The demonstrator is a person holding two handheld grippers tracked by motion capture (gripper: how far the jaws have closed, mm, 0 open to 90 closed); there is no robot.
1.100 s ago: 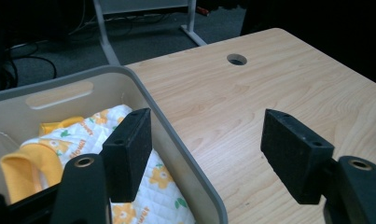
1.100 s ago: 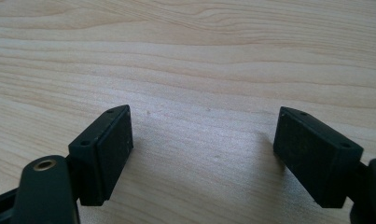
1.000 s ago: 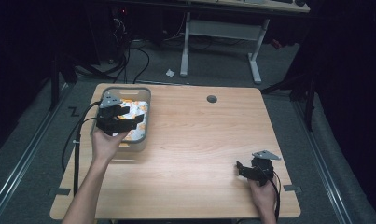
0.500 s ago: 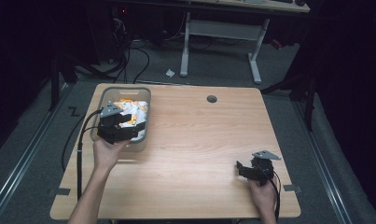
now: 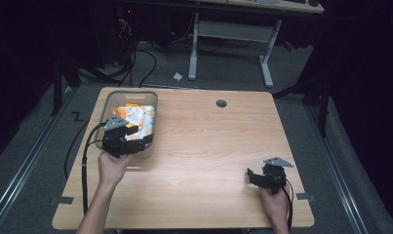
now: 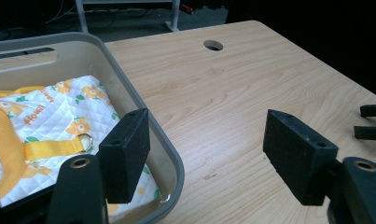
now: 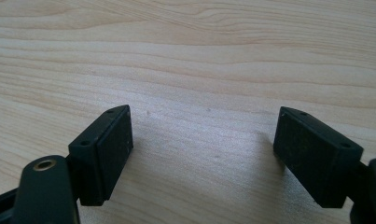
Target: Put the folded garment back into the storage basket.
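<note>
A light wooden table (image 5: 204, 161) with a small round hole (image 5: 221, 103) near its far edge carries a grey plastic bin (image 5: 151, 100) at its far left corner. Inside the bin lies a white quilted cloth bag (image 6: 64, 109) printed with orange and green fruit, trimmed in yellow, with a yellow strap (image 6: 48, 149) running to a small metal ring (image 6: 84, 141). The left gripper (image 5: 130, 139) is held at the bin's near right corner, its jaws spread wide: in the left gripper view one jaw sits inside the bin above the bag's near edge, the other hangs over bare table outside, with the bin's wall between them. They grip nothing. The right gripper (image 5: 252, 176) rests low over the near right part of the table, well apart from the bin, its jaws likewise spread wide with only bare wood between them.
</note>
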